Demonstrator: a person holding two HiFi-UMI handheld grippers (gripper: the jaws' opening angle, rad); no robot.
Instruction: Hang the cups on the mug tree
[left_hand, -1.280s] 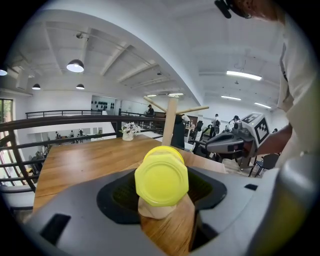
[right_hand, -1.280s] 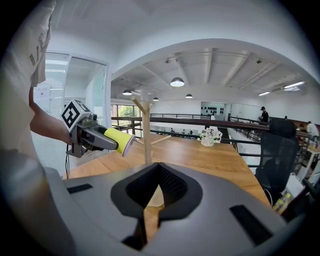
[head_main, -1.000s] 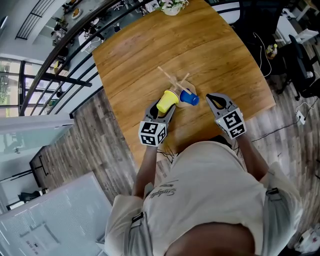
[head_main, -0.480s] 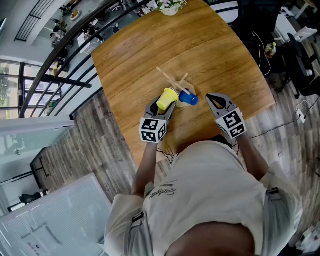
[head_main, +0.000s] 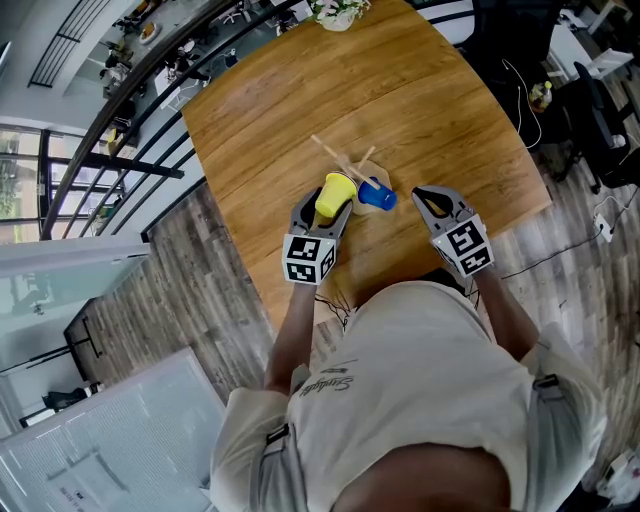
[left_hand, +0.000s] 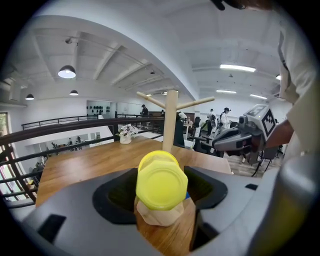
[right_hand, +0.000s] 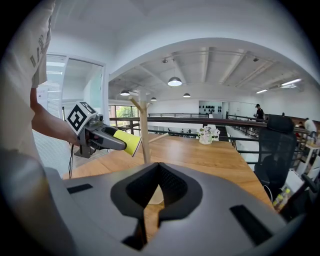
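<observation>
While left claw (head_main: 325, 208) grips yellow cup (head_main: 336, 189), right claw (right_hand: 149, 207) closed, empty

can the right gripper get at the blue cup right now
Probably yes: nothing lies between the right gripper and the blue cup beside it, though its fingers are shut and must open first.

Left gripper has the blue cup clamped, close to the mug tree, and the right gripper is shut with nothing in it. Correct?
Not quite. The cup clamped in the left gripper is the yellow cup, not the blue one; the left gripper view shows it between the jaws. The blue cup is in neither gripper. The rest holds: it is close to the mug tree, and the right gripper is shut and empty.
</observation>
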